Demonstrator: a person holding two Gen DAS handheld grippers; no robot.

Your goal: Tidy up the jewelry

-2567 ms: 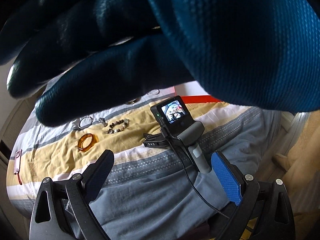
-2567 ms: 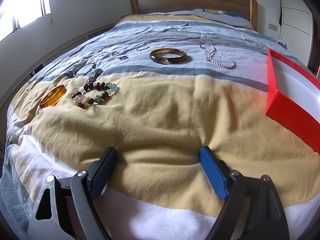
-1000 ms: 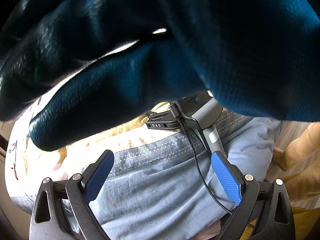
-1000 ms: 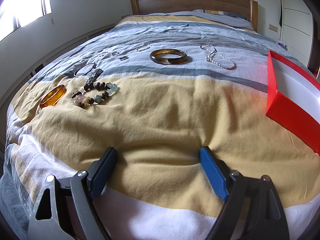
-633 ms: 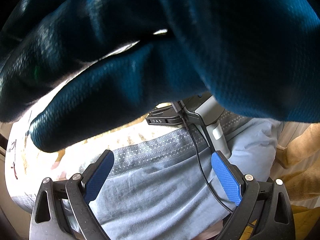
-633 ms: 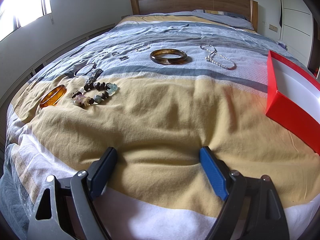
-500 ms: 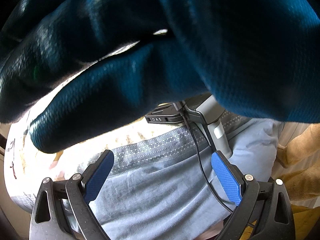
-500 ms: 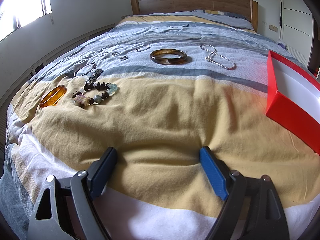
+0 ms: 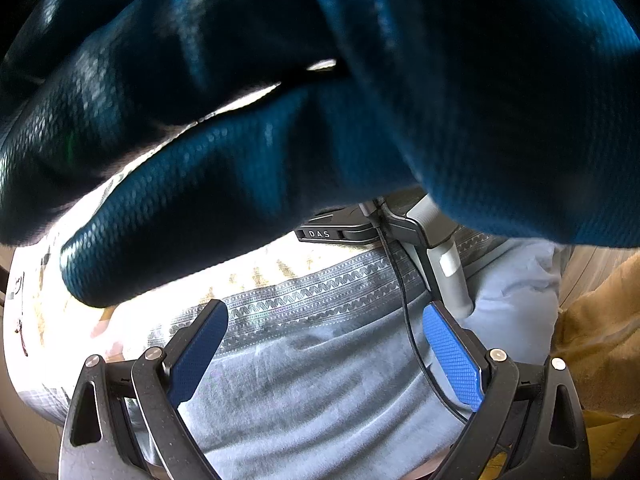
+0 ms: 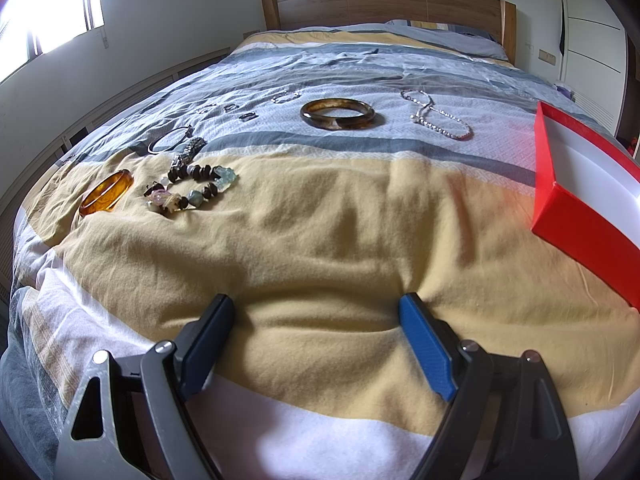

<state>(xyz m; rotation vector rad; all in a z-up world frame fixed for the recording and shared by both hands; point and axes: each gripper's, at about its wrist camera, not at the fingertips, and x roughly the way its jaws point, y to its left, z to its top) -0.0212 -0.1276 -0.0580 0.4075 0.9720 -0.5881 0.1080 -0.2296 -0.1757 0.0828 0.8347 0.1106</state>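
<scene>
In the right wrist view, jewelry lies on the bed: an amber bangle [image 10: 106, 193], a beaded bracelet [image 10: 188, 192], a thin dark bangle [image 10: 170, 145], a brown bangle [image 10: 338, 114], a silver chain [image 10: 438, 115] and small rings [image 10: 286, 97]. A red box [image 10: 580, 216] with a white inside sits at the right. My right gripper [image 10: 316, 320] is open and empty, resting on the yellow blanket. My left gripper [image 9: 324, 336] is open and empty over grey bedding; a blue gloved hand [image 9: 280, 100] hides most of that view.
The other gripper's handle [image 9: 444, 264], with its cable and a black "DAS" mount [image 9: 336, 233], lies on the bed ahead of my left gripper. A wooden headboard [image 10: 384, 4] stands at the far end. A window [image 10: 44, 4] is at the left and white cabinets [image 10: 592, 24] at the right.
The gloved hand has closed in over the left camera and now hides the jewelry and the small screen seen 2.6 s ago. The right view is unchanged.
</scene>
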